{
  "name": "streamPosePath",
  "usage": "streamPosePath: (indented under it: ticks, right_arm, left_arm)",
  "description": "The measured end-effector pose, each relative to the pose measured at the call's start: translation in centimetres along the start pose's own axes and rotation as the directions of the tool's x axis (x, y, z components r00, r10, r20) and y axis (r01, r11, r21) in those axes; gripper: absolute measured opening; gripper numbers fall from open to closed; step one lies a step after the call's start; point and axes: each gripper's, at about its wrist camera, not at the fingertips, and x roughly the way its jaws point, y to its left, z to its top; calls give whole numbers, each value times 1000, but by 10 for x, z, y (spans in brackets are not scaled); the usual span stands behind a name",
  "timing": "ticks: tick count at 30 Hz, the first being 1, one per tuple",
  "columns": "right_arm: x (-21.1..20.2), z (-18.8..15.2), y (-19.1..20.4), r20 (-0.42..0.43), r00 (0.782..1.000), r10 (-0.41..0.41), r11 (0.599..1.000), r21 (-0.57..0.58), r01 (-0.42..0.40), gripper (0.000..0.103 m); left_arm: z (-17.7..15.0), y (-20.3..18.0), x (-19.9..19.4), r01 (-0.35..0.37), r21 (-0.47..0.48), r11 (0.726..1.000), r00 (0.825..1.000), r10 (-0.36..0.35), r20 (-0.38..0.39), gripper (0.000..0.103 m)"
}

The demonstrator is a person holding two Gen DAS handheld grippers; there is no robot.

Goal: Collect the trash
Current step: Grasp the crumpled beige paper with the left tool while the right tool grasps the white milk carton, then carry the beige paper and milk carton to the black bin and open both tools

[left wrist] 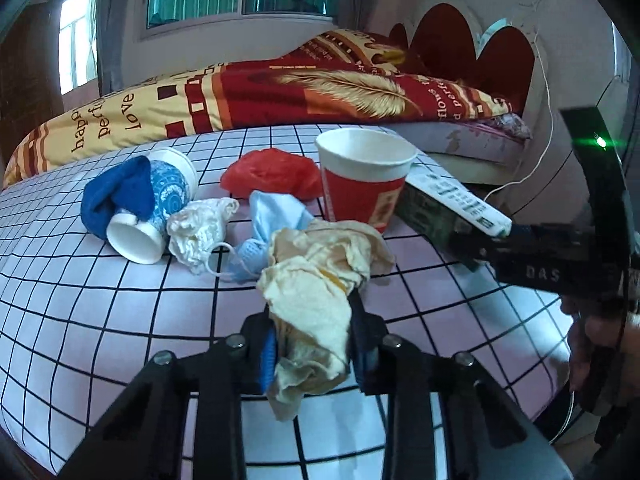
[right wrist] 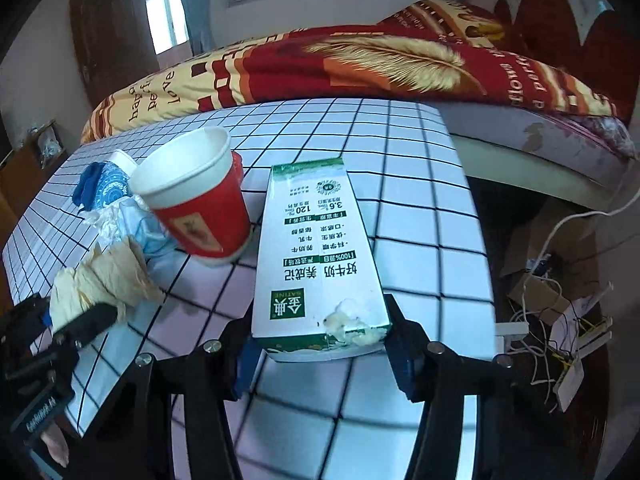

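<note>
My left gripper (left wrist: 312, 344) is shut on a crumpled cream paper towel (left wrist: 316, 292), held just above the checked sheet; it also shows in the right wrist view (right wrist: 100, 284). My right gripper (right wrist: 320, 344) is shut on a white and green milk carton (right wrist: 316, 256), which also shows in the left wrist view (left wrist: 452, 204). A red paper cup (left wrist: 364, 176) stands upright behind the towel. A blue patterned cup (left wrist: 156, 208) lies on its side with a blue cloth (left wrist: 116, 196). A white crumpled tissue (left wrist: 200, 228), a light blue face mask (left wrist: 272, 224) and a red plastic bag (left wrist: 272, 172) lie between them.
The trash lies on a white checked sheet (left wrist: 100, 312) on a bed. A red and yellow quilt (left wrist: 280, 92) is bunched along the far side. Cardboard and tangled cables (right wrist: 560, 312) lie on the floor at the right.
</note>
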Motion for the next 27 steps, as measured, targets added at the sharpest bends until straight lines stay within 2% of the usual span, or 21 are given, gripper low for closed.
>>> streamPosePath:
  ticks: [16, 27]
  right_arm:
    - [-96, -57, -7, 98, 993, -68, 998, 23, 66, 57]
    - [-147, -94, -7, 131, 987, -94, 994, 65, 86, 57]
  left_arm:
    - [-12, -24, -50, 38, 20, 999, 998, -39, 46, 29]
    - [-20, -52, -90, 103, 51, 993, 990, -107, 88, 29]
